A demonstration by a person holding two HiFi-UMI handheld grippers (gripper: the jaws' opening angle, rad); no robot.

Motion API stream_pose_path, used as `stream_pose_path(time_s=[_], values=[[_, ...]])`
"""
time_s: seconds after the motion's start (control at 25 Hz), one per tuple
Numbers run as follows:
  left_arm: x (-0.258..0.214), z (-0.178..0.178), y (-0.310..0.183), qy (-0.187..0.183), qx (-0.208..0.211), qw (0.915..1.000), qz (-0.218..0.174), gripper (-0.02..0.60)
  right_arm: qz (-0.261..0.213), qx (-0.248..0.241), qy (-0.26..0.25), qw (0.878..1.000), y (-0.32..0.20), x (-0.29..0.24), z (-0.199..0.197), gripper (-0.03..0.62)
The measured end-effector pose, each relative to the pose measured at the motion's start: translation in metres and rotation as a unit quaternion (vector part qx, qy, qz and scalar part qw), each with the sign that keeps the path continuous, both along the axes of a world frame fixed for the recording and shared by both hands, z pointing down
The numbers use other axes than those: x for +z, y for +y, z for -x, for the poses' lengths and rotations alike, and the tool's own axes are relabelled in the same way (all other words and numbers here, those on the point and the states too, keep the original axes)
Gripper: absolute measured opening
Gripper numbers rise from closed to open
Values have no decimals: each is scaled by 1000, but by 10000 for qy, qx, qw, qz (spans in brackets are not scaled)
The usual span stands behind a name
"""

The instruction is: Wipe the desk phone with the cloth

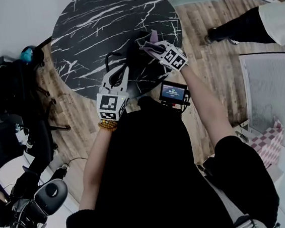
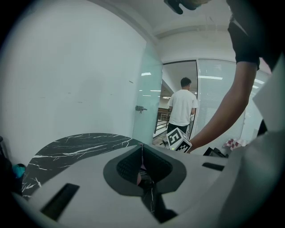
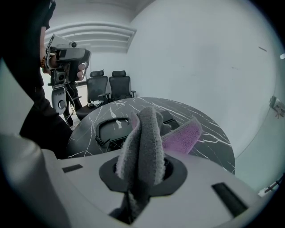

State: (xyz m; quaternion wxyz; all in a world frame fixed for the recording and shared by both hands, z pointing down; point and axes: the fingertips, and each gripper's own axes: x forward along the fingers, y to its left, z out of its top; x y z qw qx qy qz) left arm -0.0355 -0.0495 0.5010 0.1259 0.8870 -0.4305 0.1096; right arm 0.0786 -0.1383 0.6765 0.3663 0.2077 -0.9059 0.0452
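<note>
A black desk phone [image 1: 135, 58] with a coiled cord [image 1: 108, 59] lies near the front edge of the round black marble table [image 1: 97, 19]. In the right gripper view the phone [image 3: 113, 129] lies just beyond the jaws. My right gripper [image 1: 151, 45] is shut on a grey and purple cloth [image 3: 147, 142], which hangs over the phone's right side; in the head view the cloth [image 1: 149, 39] bunches at the jaws. My left gripper [image 1: 123, 71] hovers at the phone's near edge, jaws shut with nothing held. Its own view shows the jaws [image 2: 142, 153] meeting in a thin seam.
Black office chairs [image 1: 10, 104] stand left of the table, and they show again as chairs [image 3: 109, 87] behind it. A person in a white shirt [image 2: 182, 109] stands by the glass door at right. A small screen device [image 1: 174, 92] hangs at my chest.
</note>
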Motion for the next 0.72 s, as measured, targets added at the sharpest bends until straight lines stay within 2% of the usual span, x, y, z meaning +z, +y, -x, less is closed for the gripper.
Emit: stream_pose_path(time_s=[0.72], values=[[5,-9,-2,-6,83,10000,38,17,580,-789,178,9950,44,23,15,63]])
